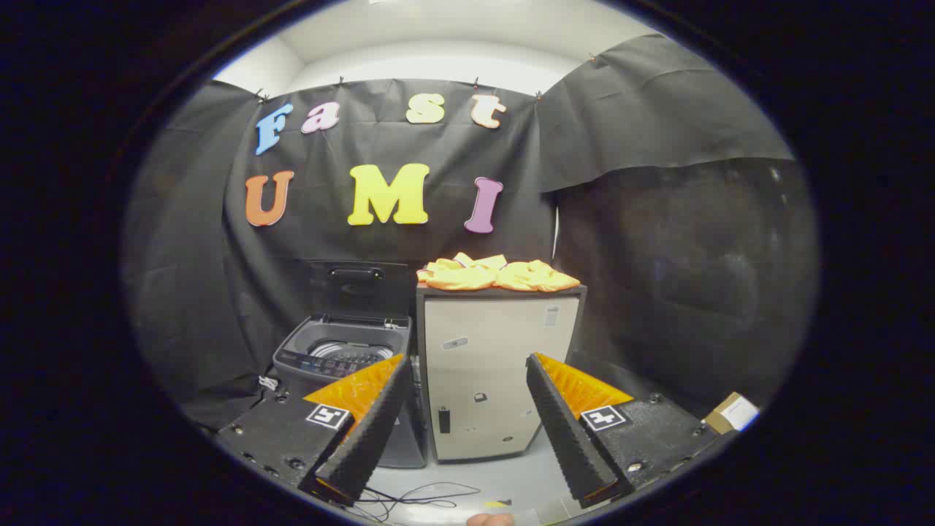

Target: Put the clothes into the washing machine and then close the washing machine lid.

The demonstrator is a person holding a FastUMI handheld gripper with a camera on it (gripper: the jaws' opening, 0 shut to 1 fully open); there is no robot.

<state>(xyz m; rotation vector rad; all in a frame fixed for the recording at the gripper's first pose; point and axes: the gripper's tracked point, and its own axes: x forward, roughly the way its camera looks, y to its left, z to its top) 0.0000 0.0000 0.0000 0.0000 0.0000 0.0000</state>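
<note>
Booth: black cloth walls on all sides, pale ceiling above, light grey floor [511, 467] below with loose dark cables [416, 497] lying just under the fingers.

Cabinet: a pale, upright cabinet [497, 380] with a dark top stands against the back wall, straight ahead of the gripper and framed in the gap between the two fingers.

Washing machine: a grey top-loading washing machine [343, 358] sits touching or just beside the cabinet on its left. The drum opening is exposed.

Lid: the washing machine lid [356, 286] stands raised, upright against the back cloth behind the drum. Closing step not yet done.

Clothes: a heap of orange and yellow clothes [497, 275] lies on top of the cabinet, its long axis running side to side across the cabinet top. None visible in the drum from here.

Gripper: the gripper [467, 427] is held level, fingers spread wide with nothing between them.

Small items: a cardboard box [733, 413] on the floor beyond the right finger; a fingertip of the person [491, 519] at the near edge.

Governing relation: the clothes lie ahead of and above the fingers, well apart from them, a little right of the centre line. The drum lies lower and to the left of the heap.

Judgement: the task appears to be at its start. The next move calls for an advance and rise to the heap, taken across its short side, then a carry leftward and down.
</note>
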